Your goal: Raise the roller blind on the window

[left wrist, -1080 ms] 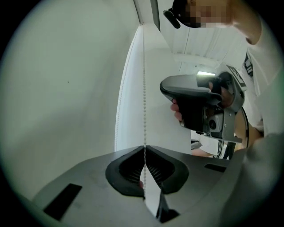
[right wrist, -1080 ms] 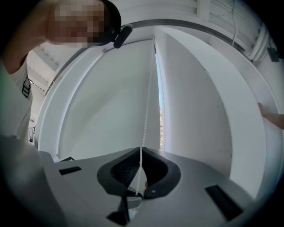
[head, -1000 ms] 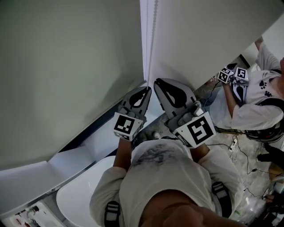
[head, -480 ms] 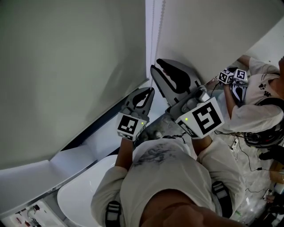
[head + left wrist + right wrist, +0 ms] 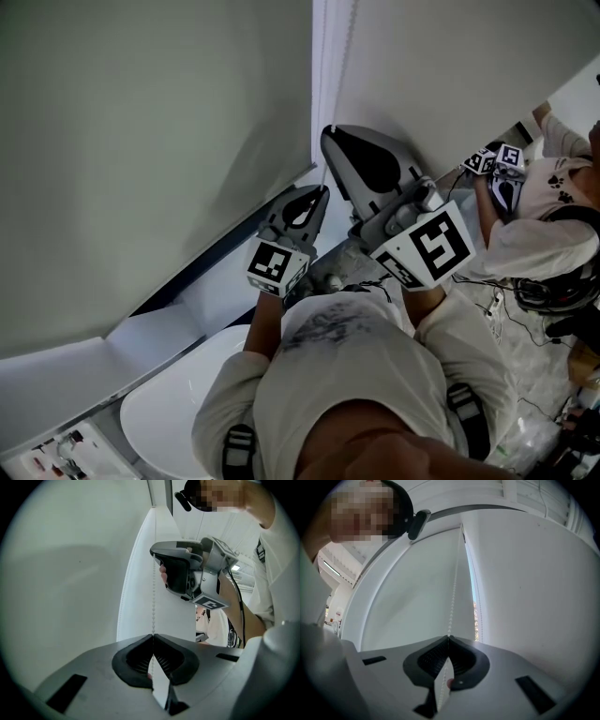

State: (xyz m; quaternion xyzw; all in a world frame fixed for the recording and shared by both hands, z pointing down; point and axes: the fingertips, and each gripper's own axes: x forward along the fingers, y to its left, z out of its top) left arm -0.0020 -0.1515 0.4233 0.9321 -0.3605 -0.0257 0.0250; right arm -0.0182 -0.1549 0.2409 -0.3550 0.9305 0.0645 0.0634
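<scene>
The pale roller blind (image 5: 141, 141) hangs down to a dark gap above the sill. Its white bead chain (image 5: 325, 56) drops along the blind's right edge. My right gripper (image 5: 327, 134) is the upper one and is shut on the chain; in the right gripper view the beads (image 5: 453, 592) run straight up from the closed jaws (image 5: 449, 638). Just below it, my left gripper (image 5: 317, 192) is also shut on the chain (image 5: 153, 597), which enters its jaws (image 5: 153, 635). The right gripper (image 5: 154, 553) shows above in the left gripper view.
A white sill (image 5: 187, 319) runs under the blind, and a white rounded surface (image 5: 159, 412) lies below it. At the right stands another person (image 5: 553, 187) holding grippers (image 5: 492, 159). Cables (image 5: 497, 309) lie on the floor. A sliver of window (image 5: 475, 597) shows beside the chain.
My right gripper has moved up along the bead chain, away from the left one. The left gripper has shifted only slightly.
</scene>
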